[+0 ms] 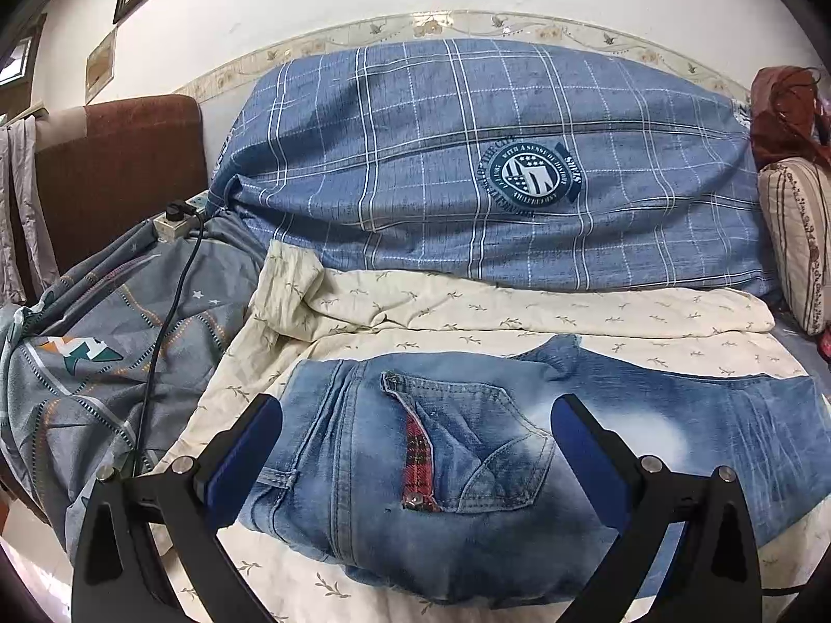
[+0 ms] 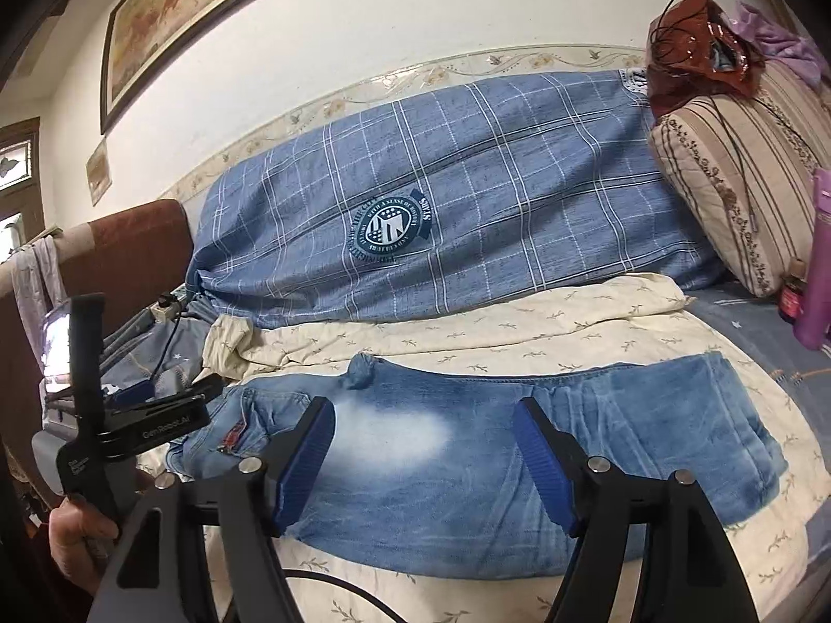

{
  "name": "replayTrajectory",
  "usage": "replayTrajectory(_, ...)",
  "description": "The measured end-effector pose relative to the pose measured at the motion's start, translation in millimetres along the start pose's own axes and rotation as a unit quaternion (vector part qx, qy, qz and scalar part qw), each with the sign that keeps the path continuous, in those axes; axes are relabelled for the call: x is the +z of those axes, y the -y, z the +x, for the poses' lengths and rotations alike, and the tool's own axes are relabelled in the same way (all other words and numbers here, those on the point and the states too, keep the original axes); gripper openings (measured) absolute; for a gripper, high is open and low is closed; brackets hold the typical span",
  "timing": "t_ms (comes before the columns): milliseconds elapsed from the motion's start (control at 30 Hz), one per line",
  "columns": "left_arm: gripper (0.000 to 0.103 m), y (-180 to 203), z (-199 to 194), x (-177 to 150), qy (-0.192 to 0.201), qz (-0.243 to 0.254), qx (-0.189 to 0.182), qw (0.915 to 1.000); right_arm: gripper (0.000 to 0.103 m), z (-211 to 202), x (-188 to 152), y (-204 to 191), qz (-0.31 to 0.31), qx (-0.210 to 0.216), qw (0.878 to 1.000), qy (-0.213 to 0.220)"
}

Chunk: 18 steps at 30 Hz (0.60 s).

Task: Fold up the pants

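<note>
Faded blue jeans (image 1: 358, 472) lie flat across a cream leaf-print sheet (image 1: 545, 314), with the waist and a back pocket (image 1: 483, 446) to the left and the legs running right. In the right wrist view the jeans (image 2: 623, 415) stretch across the bed, legs stacked one on the other. My left gripper (image 1: 418, 410) hovers open over the pocket area, with nothing between its blue pads. My right gripper (image 2: 423, 407) is open too, above the faded thigh patch, clear of the cloth. The left gripper (image 2: 156, 400) also shows at the left edge of the right wrist view, held by a hand (image 2: 78, 535).
A big blue plaid bolster (image 1: 441, 156) lies along the wall behind the sheet. To the left are a grey patterned quilt (image 1: 104, 363), a power strip (image 1: 174, 220) with a black cable, and a brown headboard (image 1: 119, 166). A striped cushion (image 2: 737, 181) and purple bottle (image 2: 820, 259) stand right.
</note>
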State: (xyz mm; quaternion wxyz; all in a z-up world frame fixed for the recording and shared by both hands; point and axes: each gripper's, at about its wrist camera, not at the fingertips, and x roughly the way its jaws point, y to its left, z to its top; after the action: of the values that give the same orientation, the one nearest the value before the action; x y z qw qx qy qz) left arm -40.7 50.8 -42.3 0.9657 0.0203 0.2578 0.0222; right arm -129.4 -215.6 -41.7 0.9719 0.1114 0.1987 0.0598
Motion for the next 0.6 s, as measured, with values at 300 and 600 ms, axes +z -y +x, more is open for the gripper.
replayTrajectory(300,0.103,4.7,-4.7,-4.1,0.009,0.012,-0.017,0.9997,0.075,41.1,-10.8,23.0,0.065,-0.014,0.994,-0.083)
replayTrajectory(600,0.103,16.5,1.7,-6.3,-0.007,0.018,-0.035,0.9992,0.075,56.6,-14.1,40.9,0.085,-0.036,0.99,-0.109)
